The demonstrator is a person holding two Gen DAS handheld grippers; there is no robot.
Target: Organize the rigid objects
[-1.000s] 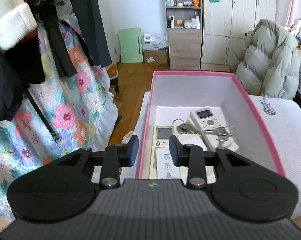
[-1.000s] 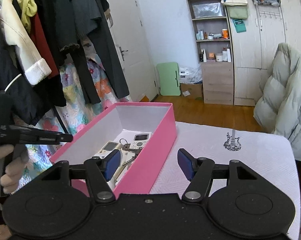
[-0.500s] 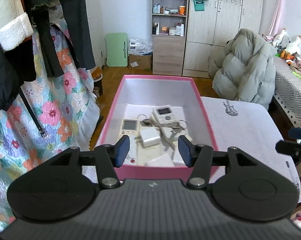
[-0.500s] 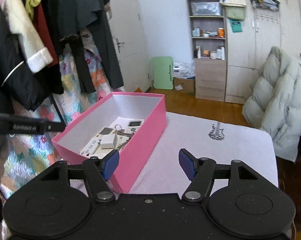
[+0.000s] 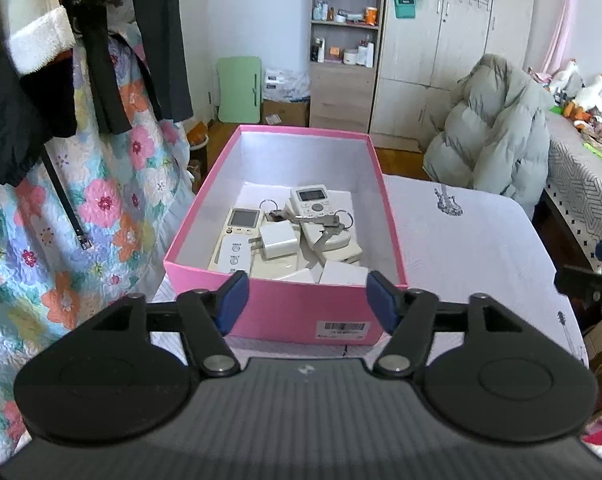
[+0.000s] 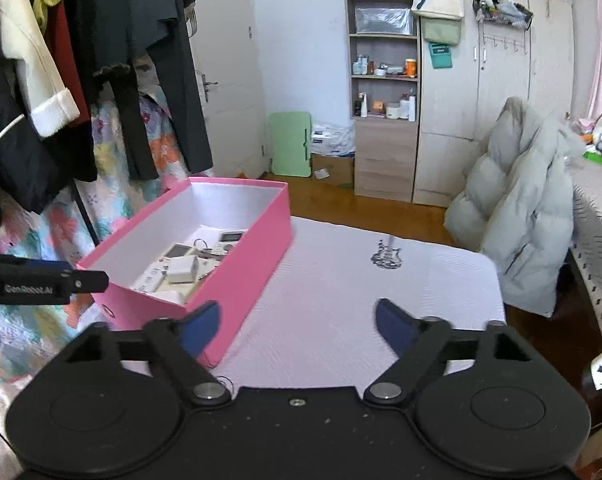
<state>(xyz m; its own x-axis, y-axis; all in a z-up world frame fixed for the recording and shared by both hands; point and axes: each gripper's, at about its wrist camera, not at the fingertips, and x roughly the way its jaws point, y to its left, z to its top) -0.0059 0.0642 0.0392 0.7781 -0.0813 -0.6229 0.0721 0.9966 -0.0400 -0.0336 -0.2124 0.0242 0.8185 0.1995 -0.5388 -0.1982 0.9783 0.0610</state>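
Judged from how things lie, the gathering step appears done or nearly so: the rigid objects are seen collected in the pink box (image 5: 285, 312), and nothing loose is seen on the white quilted cover (image 6: 341, 300) around it. At the left, the left gripper (image 5: 305, 300) is held short of the box's near wall, its jaws released and just opened wider, with nothing grasped between them; the box sits at its twelve o'clock. Inside the box, from left to right, a cream remote (image 5: 241, 226), a white charger plug (image 5: 279, 245) and a white remote (image 5: 315, 210) with a bunch of keys (image 5: 329, 222) across it are piled toward the near end; the far end is bare. At the right, the right gripper (image 6: 297, 324) is also spread wide, its jaws likewise just opened further, and empty, above bare cover, with the box at its ten o'clock. The next move would likely call for either a check for leftover items or a two-sided hold on the box itself. Around the table, hanging coats (image 6: 33, 80) are seen at nine o'clock, a shelf unit (image 6: 383, 92) at twelve, and a puffer jacket (image 6: 517, 208) at two.
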